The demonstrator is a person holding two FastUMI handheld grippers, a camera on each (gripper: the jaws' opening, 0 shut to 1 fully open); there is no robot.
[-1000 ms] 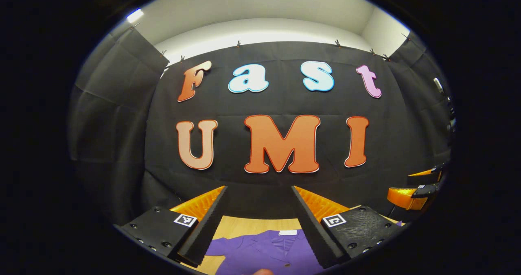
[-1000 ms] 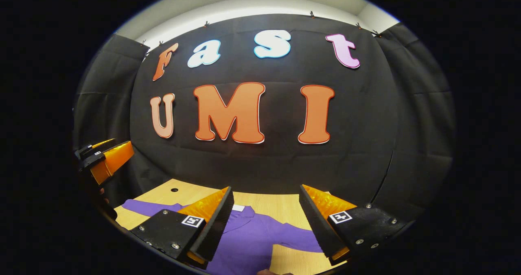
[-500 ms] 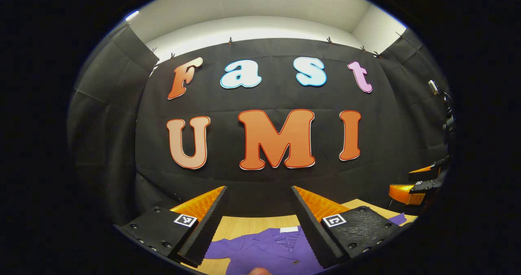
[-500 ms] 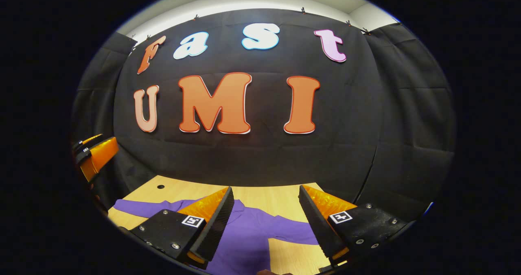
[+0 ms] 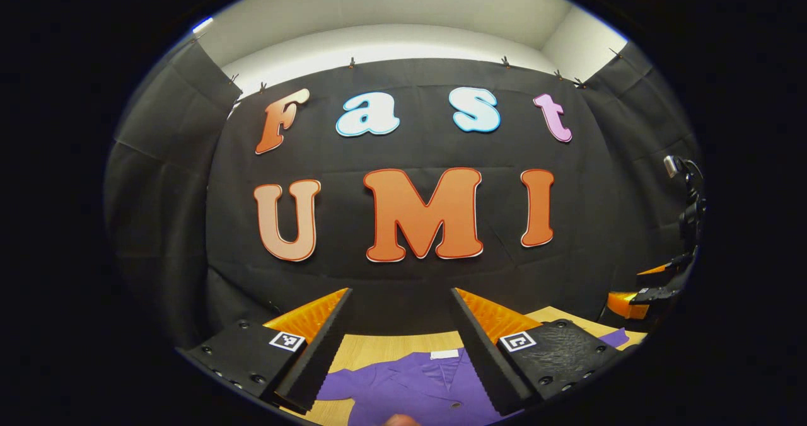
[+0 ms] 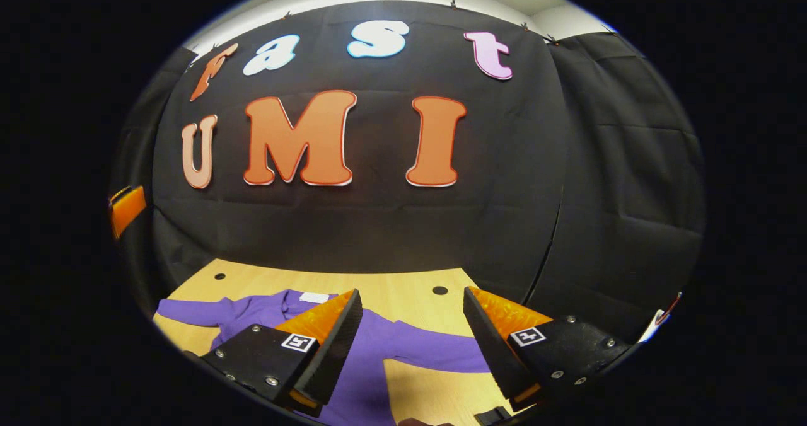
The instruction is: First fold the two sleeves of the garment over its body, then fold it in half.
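While hovering above the table [image 6: 403, 290]:
Left gripper [image 5: 398, 293]: jaws wide apart, empty.
Right gripper [image 6: 411, 293]: jaws wide apart, empty.
Garment [image 6: 378, 341]: one purple shirt, both sleeves spread flat.

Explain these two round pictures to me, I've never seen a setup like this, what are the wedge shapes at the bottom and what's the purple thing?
Each picture comes from a camera riding on a hand-held tool, a pair of tongs. A person holds one in each hand. The wedges at the bottom are that tool's own two fingers, seen from behind.

In the left gripper view you look along the left tongs; the right tongs appear far off at the right edge. In the right gripper view you look along the right tongs.

Both stand open and hold nothing.

The purple thing is a shirt lying flat on a wooden table, its sleeves spread out, not yet folded. A white tag marks its collar.
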